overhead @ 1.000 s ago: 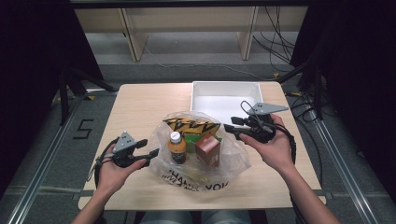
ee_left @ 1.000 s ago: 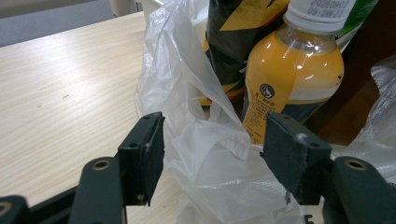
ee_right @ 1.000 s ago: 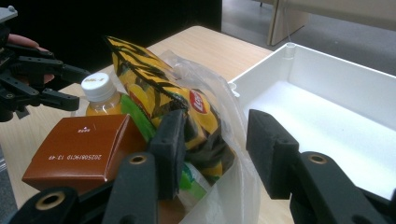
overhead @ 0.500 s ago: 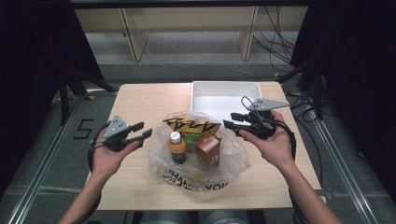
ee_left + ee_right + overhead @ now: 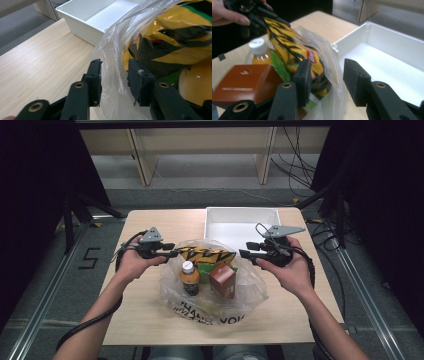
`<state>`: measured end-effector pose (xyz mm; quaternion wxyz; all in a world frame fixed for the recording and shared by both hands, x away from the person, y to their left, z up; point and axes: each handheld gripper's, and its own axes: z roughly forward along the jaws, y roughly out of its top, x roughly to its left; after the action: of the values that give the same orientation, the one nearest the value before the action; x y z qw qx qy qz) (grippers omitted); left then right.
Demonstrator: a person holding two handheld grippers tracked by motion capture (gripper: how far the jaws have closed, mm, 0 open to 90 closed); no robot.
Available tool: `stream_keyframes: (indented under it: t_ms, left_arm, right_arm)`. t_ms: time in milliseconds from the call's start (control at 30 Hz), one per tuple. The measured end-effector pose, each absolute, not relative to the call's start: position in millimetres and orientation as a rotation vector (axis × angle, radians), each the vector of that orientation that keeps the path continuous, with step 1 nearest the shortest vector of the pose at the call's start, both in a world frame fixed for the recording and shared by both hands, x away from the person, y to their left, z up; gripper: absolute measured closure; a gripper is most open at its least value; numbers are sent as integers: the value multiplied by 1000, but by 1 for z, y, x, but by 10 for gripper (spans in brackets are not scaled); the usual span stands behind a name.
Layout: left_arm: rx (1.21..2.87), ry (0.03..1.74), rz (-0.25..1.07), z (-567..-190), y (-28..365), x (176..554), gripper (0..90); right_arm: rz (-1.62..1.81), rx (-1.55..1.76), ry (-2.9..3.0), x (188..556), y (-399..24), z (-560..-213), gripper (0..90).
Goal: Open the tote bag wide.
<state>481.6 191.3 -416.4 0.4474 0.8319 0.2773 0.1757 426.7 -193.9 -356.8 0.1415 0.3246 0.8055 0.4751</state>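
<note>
The clear bag (image 5: 212, 285) sits mid-table in front of you, and its black print reads "THANK YOU" along the near edge in the high view. The floor left of the table carries a black "5" (image 5: 91, 258). The yellow-and-black chip packet (image 5: 287, 42) shows a red logo patch in the right gripper view, too blurred to read; the brown carton (image 5: 244, 82) bears small pale print that is also illegible.

The high view gives you the whole layout: the bottle (image 5: 189, 277) with its white cap, the carton beside it, the packet behind them, and the white bin (image 5: 243, 222) at the far edge, touching the bag's back. The left gripper view shows the film up close instead.

Your left gripper (image 5: 114, 78) is at the bag's left rim; its jaws have just been closing, a fold of film stands between them, and a gap remains on both sides. Your right gripper (image 5: 327, 81) is at the bag's right rim, jaws spread and just now closing a little, film between them, unpinched.
</note>
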Motion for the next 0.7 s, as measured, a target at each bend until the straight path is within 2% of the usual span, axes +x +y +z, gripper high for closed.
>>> stream_keyframes:
  t_ms: [300,533,700]
  left_arm:
    - [2089,672,443,-421,190,489,715]
    - [2092,723,431,-436,189,496,822]
    - [2095,761,427,-446,188,499,857]
  right_arm:
    - [1259,1011,2467,454,-186,-382,592]
    - [1119,1046,2533,470,-183,-403,895]
    - [1102,1075,2482,474,-182,-418,900]
